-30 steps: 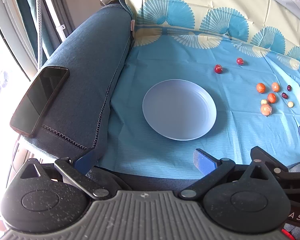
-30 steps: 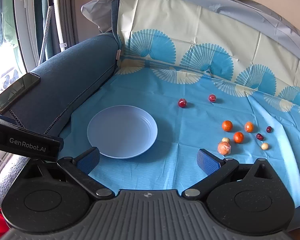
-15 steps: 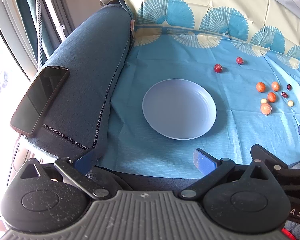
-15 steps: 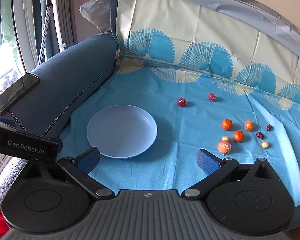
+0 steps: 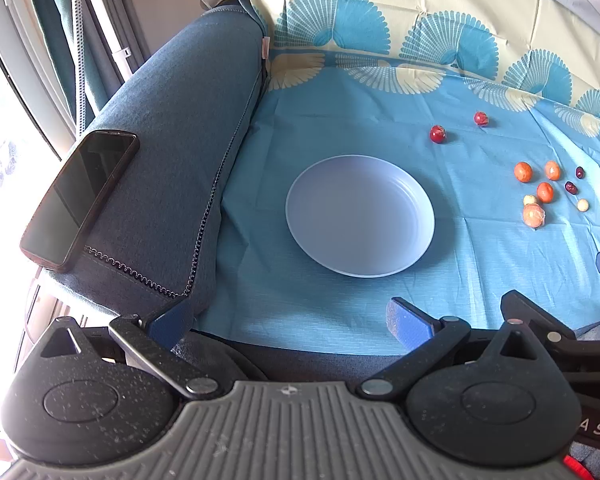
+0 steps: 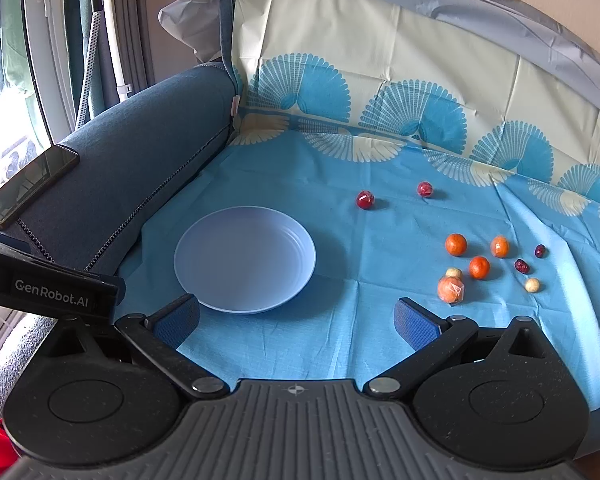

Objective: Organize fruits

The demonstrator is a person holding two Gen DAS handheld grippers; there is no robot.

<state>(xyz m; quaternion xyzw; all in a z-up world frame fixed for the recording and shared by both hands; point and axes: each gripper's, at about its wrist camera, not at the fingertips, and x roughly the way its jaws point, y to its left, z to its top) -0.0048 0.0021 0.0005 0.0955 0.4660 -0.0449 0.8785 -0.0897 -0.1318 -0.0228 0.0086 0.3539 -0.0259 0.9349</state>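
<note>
The fruits are small: two red ones point(image 6: 365, 199), three oranges point(image 6: 456, 244), a wrapped orange point(image 6: 450, 290), two dark dates point(image 6: 521, 266) and two pale balls point(image 6: 532, 284). They lie ahead and right of the right claw point(image 6: 296, 322), loose on the blue cloth point(image 6: 340, 332). Both claws, the left point(image 5: 290, 318) too, are spread and empty. An empty plate point(image 6: 192, 240) sits just ahead, bare cloth around it; the sofa arm point(image 6: 140, 160) with a phone point(image 6: 30, 184) bounds the left.

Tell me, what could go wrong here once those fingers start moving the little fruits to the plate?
The small round fruits, like the red one, sit loose on a creased cloth over a soft seat, so a nudge may send them rolling. The plate could tip if pressed. The phone on the armrest might slide off if bumped.
</note>
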